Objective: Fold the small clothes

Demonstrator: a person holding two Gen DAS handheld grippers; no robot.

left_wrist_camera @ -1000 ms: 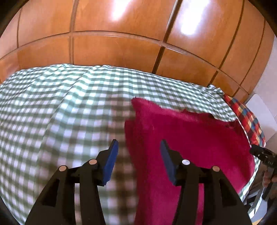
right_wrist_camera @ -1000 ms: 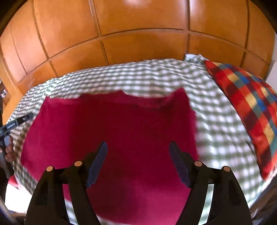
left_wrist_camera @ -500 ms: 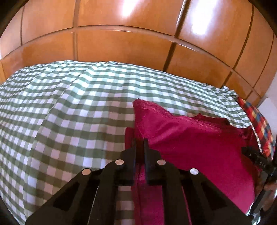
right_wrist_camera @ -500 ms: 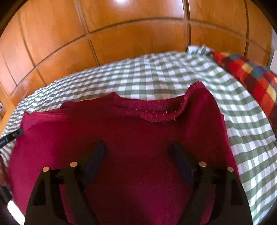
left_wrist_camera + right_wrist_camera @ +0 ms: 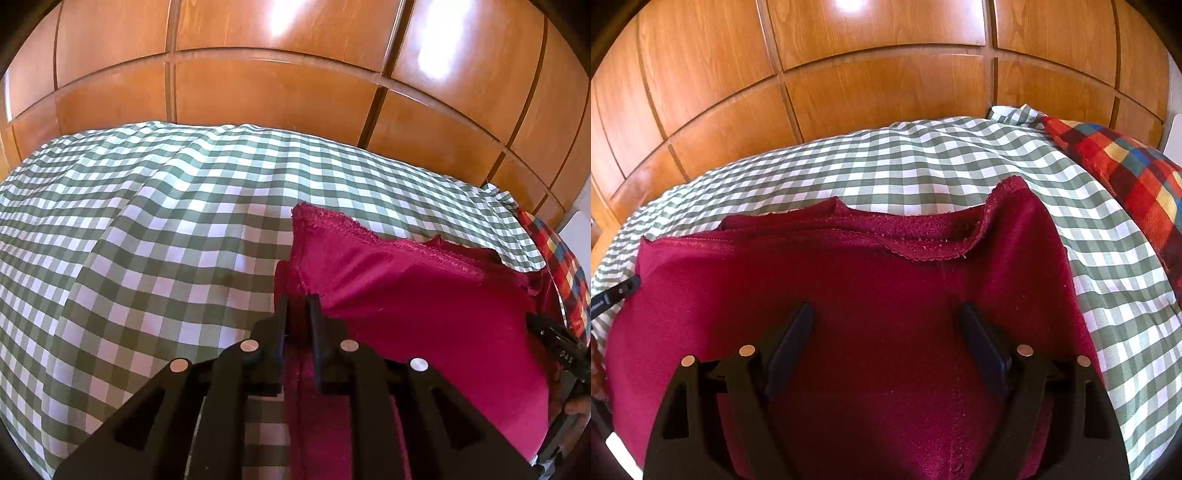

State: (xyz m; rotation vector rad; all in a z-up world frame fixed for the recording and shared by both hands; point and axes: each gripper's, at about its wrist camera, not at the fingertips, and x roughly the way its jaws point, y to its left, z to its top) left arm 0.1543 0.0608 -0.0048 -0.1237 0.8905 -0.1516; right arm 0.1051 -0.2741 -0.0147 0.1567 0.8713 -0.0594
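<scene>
A crimson garment [image 5: 413, 295] lies on a green-and-white checked bed cover [image 5: 155, 229]. My left gripper [image 5: 298, 306] is shut on the garment's left edge and lifts it slightly, so the fabric bunches toward the right. In the right wrist view the garment [image 5: 886, 288] fills the foreground, its far hem [image 5: 923, 251] rumpled and raised. My right gripper [image 5: 886, 325] is open, its blue-padded fingers spread over the cloth, holding nothing. The right gripper's body shows at the left wrist view's right edge [image 5: 557, 350].
Wooden panelled wardrobe doors [image 5: 277, 85] rise right behind the bed. A red, blue and yellow plaid pillow [image 5: 1126, 173] lies at the right side of the bed. The checked cover [image 5: 886, 166] stretches beyond the garment.
My left gripper closed on the garment's left edge and lifted it, bunching the cloth. My right gripper moved lower and closer over the garment, still open.
</scene>
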